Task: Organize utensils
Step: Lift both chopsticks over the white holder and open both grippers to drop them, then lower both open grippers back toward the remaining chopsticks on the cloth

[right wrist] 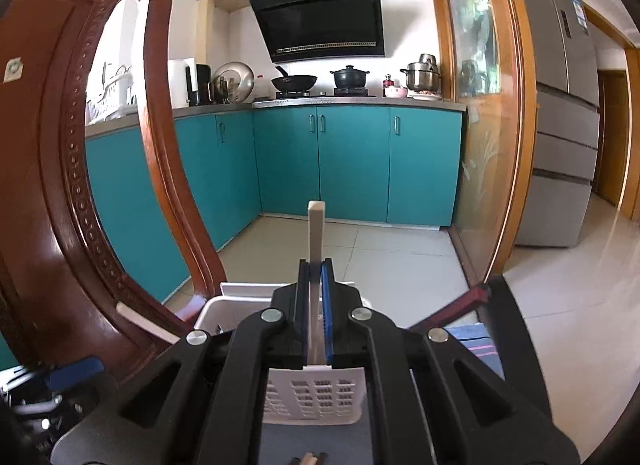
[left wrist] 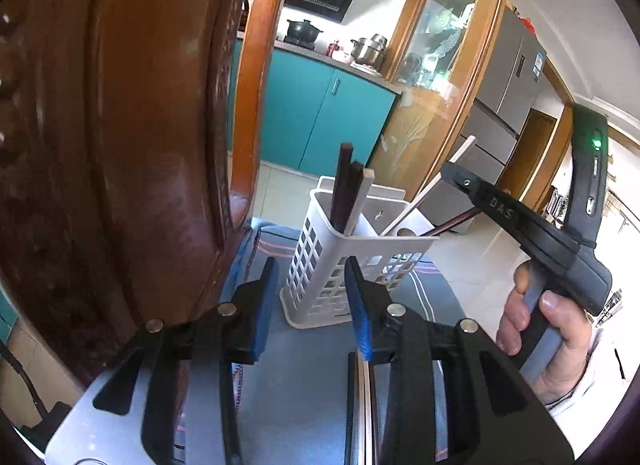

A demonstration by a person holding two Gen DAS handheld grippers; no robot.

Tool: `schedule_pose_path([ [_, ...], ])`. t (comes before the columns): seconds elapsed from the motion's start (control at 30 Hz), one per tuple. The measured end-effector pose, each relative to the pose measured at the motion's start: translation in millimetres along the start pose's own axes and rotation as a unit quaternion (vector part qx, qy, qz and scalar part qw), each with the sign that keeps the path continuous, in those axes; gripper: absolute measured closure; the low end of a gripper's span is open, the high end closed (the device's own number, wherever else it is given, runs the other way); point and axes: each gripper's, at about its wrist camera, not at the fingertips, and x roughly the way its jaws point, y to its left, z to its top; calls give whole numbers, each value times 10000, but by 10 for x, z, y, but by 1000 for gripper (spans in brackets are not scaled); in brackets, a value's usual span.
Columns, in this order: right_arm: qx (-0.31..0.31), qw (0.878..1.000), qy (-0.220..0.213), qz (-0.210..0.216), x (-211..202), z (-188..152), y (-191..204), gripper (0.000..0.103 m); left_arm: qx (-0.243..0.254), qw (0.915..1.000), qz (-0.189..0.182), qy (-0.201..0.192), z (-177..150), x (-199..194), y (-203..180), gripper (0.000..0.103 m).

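Left wrist: left gripper (left wrist: 312, 305) jaws apart with nothing between them, white holder (left wrist: 352, 261) just ahead on the blue cloth (left wrist: 304, 385) with dark and pale chopsticks (left wrist: 350, 193) standing in it, carved chair back (left wrist: 132, 137) crowding the left edge, open floor right. Right wrist: right gripper (right wrist: 315, 305) clamped on a pale chopstick (right wrist: 316, 225) pointing up, directly above the holder rim (right wrist: 240, 297); a dark chopstick (right wrist: 460, 307) leans out right
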Motion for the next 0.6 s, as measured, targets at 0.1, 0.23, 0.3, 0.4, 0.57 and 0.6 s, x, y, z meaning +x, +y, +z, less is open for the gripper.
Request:
schedule_pose_path([
  [0.1,-77,9998,91,-186,-104,-10,-58,94,213,9997,27,74,-56,62,-93,65],
  [0.23,438,9984,-317,171,-562,-98,-300,65,553,9982,35,213,-125,142,-242,65],
  [0.3,523,9944,-639,652,-838,-191,-382,65,661,9974,90,263,-160,169,-280,65],
  [0.4,472,9938,-380,934,-923,-445,-380,65,697,9969,163,337,-191,233,-308,67],
  [0.57,-80,9656,2541,536,146,-1286,-89,65,626,9963,385,445,-238,321,-312,67],
  [0.6,-20,9604,2732,551,248,-1376,-76,65,622,9960,416,496,-254,352,-305,67],
])
